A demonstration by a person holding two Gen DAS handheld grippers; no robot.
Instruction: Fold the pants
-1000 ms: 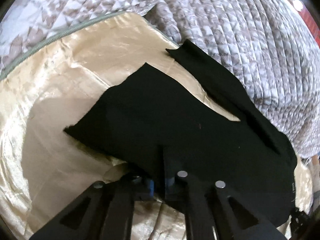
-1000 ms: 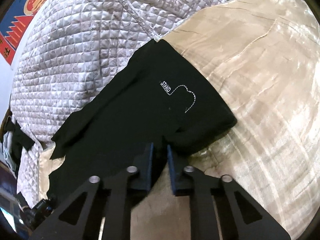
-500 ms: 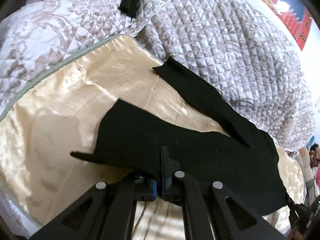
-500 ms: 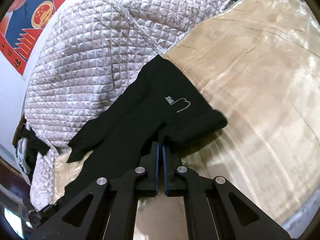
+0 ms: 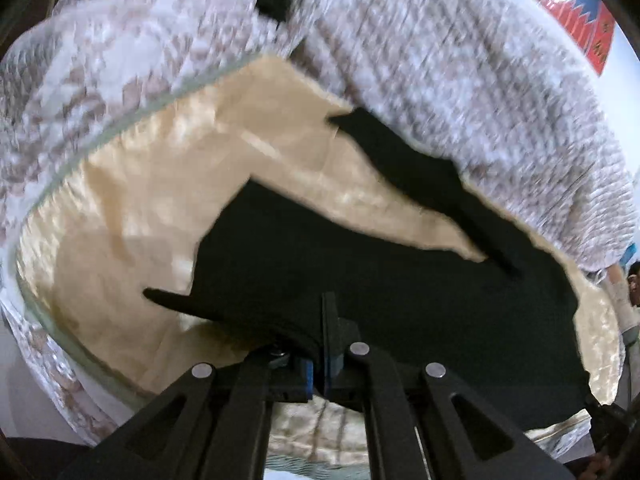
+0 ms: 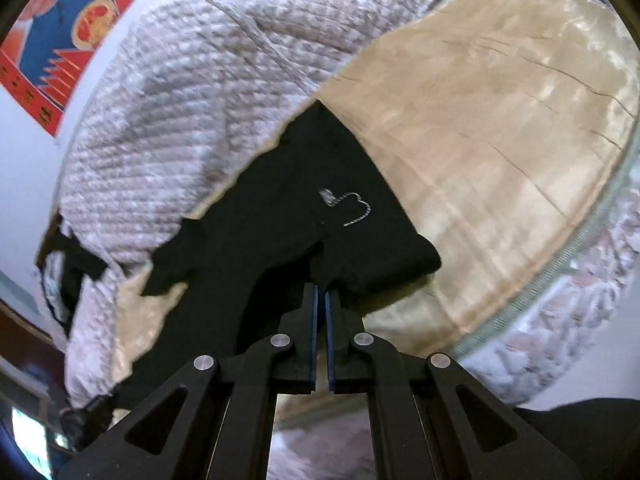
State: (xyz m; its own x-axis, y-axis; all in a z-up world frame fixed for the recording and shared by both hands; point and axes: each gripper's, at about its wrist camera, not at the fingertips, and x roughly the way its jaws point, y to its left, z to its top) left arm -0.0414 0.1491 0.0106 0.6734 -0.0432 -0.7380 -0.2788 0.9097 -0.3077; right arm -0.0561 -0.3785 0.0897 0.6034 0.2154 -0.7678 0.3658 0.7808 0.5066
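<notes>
Item: black pants (image 5: 400, 280), lying across a cream satin sheet (image 5: 160, 208) on a bed, near edge lifted, far legs trailing toward a quilted grey-white cover (image 5: 460, 80). Left gripper (image 5: 323, 344): fingers together, clamped on a bunched fold of the fabric at one end. Right gripper (image 6: 321, 304): fingers together, pinching the near edge of the pants (image 6: 304, 232) just below a small white stitched logo (image 6: 348, 208). Condition: cloth hangs slack between the two grips; one leg (image 5: 420, 168) splays away from the other, its tip touching the quilted cover. Risks, as judged: the satin looks slippery, so any drag may slide the whole garment rather than fold it; a thin pinch may let an edge slip out; uneven lift could leave the splayed leg behind or twist the fold; the trailing cuff could catch on the quilted ridges. Edges and room: the sheet's piped border (image 6: 592, 240) runs close on the right gripper's outer side, the bed dropping off beyond it; open satin lies ahead of both grippers, bounded at the back by the heaped cover. A wall poster (image 6: 60, 40) stands well apart.
</notes>
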